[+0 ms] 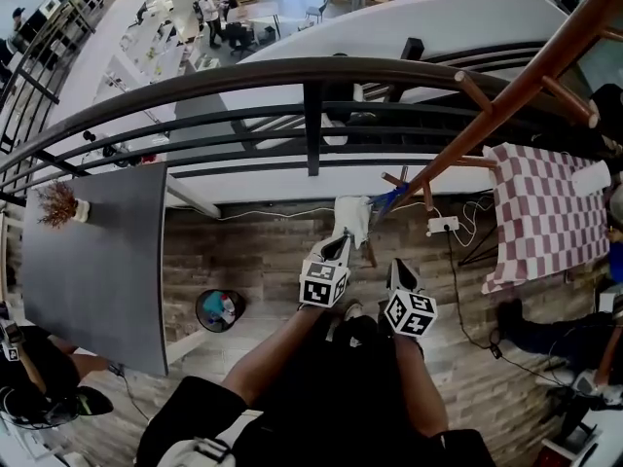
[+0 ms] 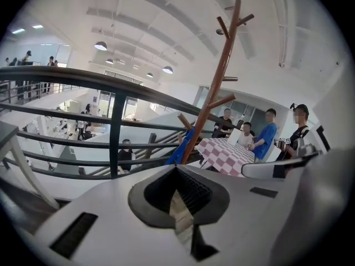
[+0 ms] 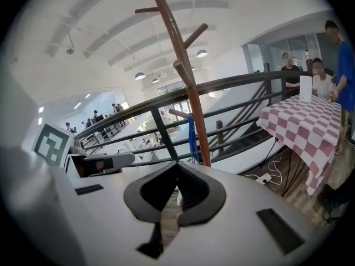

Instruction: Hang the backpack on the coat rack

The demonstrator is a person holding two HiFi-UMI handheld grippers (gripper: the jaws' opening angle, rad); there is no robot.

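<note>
The brown wooden coat rack [image 1: 506, 95] stands just ahead by the railing, seen also in the left gripper view [image 2: 213, 87] and the right gripper view [image 3: 186, 76]. A blue strap [image 1: 389, 200] hangs from a low peg, and a white item [image 1: 352, 218] lies at the rack's foot. No backpack shows clearly; a dark mass [image 1: 362, 337] below the grippers could be one or the person's clothes. My left gripper [image 1: 340, 245] [image 2: 177, 170] and right gripper [image 1: 397, 269] [image 3: 177, 168] are side by side in front of the rack, both shut with nothing held.
A dark metal railing [image 1: 311, 115] runs behind the rack, with a lower floor beyond. A grey table [image 1: 97, 261] with a small plant is at left, a checkered table [image 1: 540, 212] with people at right. A power strip [image 1: 443, 225], cables and a bin [image 1: 221, 309] are on the floor.
</note>
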